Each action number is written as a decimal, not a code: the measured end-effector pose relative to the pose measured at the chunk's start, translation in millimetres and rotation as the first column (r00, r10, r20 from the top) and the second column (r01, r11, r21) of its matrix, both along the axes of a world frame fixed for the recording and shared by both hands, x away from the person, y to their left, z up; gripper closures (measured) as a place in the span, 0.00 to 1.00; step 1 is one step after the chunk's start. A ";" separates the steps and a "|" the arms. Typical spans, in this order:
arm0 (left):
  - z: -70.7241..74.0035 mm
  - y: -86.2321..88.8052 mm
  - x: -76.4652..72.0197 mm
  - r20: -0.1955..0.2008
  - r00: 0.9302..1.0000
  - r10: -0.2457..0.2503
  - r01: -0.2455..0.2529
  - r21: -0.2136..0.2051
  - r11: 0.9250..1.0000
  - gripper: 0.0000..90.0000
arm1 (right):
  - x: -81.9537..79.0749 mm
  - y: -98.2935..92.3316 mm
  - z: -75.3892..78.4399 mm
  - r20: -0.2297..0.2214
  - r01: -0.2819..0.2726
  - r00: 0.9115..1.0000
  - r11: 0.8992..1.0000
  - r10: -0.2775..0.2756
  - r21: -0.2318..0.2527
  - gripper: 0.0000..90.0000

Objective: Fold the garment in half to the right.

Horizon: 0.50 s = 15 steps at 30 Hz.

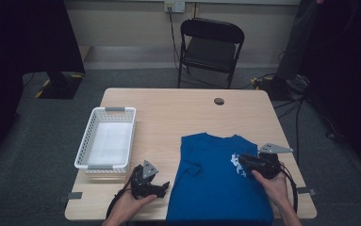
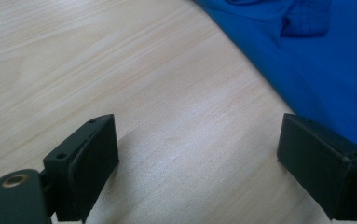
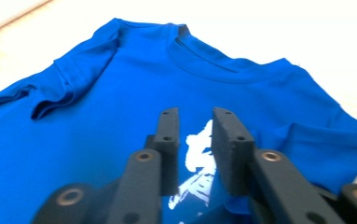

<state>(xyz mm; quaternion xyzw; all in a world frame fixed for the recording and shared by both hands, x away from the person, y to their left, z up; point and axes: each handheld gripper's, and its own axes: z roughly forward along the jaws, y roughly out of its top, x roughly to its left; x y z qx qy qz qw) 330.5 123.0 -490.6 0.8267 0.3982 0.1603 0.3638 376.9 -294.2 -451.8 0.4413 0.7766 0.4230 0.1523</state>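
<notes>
Folding of a T-shirt, early stage. White basket [image 1: 105, 139] stands at nine o'clock of table [image 1: 178, 113], nothing in it. Left gripper [image 1: 165, 186], at seven o'clock, rests on bare wood just beside the blue T-shirt [image 1: 218, 181], jaws wide apart with nothing between them. The shirt lies flat, front up, at five o'clock, both sleeves tucked inward; the body looks unfolded, and transfer to the basket appears not yet begun. Right gripper [image 1: 241, 158] hovers above the white print [image 1: 236, 165], jaws narrowly parted, gripping nothing. The left gripper view adds the left gripper's [image 2: 197, 144] gap; the right gripper view adds the collar [image 3: 213, 58].
</notes>
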 end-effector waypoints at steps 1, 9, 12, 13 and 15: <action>-0.1 0.0 0.0 0.000 1.000 0.000 0.000 -0.001 1.000 0.13 | -0.5 -1.6 0.6 0.001 0.004 1.000 1.000 -0.004 -0.004 0.77; -1.1 0.2 0.1 0.009 1.000 0.002 -0.002 -0.006 1.000 0.12 | -10.7 -22.3 10.7 0.020 0.046 0.999 0.999 -0.045 -0.014 0.68; -1.7 0.3 0.3 0.012 1.000 0.003 -0.003 -0.011 1.000 0.12 | -15.6 -32.1 11.9 0.022 0.067 0.998 0.997 -0.066 -0.023 0.66; -2.0 0.8 0.6 0.015 1.000 -0.001 0.001 -0.011 1.000 0.12 | -17.5 -35.4 12.0 0.022 0.075 0.997 0.997 -0.074 -0.025 0.65; -2.7 1.2 0.9 0.020 1.000 -0.001 0.002 -0.017 1.000 0.11 | -21.1 -41.7 11.5 0.021 0.088 0.996 0.996 -0.088 -0.028 0.63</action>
